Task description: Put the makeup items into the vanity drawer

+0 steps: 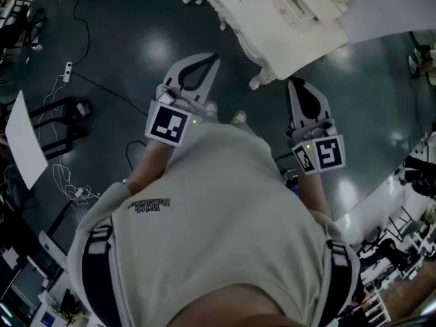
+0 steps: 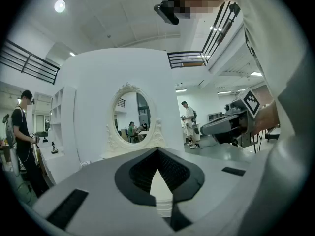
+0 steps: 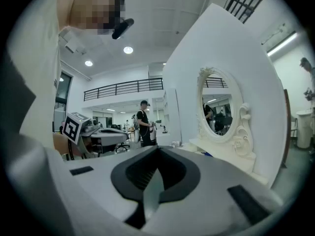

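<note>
Pale shirt (image 1: 225, 210), left gripper (image 1: 215, 58), right gripper (image 1: 292, 82), jaws together, white vanity (image 1: 293, 26)

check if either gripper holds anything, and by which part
Nothing is held: left gripper and right gripper both have jaws shut together, empty.
</note>
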{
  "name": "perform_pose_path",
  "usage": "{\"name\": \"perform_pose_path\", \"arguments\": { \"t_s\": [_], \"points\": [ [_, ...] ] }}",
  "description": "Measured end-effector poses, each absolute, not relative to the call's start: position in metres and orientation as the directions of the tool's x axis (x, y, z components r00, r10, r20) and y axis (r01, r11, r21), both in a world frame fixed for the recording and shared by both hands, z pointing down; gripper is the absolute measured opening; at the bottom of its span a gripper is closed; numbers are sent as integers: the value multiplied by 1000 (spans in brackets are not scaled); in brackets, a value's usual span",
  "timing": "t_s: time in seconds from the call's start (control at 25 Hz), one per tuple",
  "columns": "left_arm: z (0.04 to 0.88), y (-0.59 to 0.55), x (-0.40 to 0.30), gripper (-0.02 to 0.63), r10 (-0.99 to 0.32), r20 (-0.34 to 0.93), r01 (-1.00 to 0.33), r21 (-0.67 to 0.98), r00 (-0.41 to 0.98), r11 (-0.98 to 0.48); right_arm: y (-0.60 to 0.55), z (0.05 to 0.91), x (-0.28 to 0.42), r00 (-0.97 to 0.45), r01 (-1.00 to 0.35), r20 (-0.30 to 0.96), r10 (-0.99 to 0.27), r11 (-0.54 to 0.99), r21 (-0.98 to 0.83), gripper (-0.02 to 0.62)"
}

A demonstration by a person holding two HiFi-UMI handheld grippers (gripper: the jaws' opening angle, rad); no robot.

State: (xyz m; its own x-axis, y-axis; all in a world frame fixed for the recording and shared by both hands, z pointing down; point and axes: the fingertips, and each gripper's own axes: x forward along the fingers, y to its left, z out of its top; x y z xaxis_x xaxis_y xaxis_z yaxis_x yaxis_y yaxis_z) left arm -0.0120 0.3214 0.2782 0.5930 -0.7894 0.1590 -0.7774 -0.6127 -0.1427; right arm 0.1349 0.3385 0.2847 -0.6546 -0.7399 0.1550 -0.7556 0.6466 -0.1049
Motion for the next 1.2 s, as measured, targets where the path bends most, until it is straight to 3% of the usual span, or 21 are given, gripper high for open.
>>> {"name": "perform_pose_path", "arguments": {
  "t_s": [1.2],
  "points": [
    [282,336,35,14,-817,154,-803,-156,556,-575,349,299,179,-699,-714,117,-706,679,-167,3]
  ]
}}
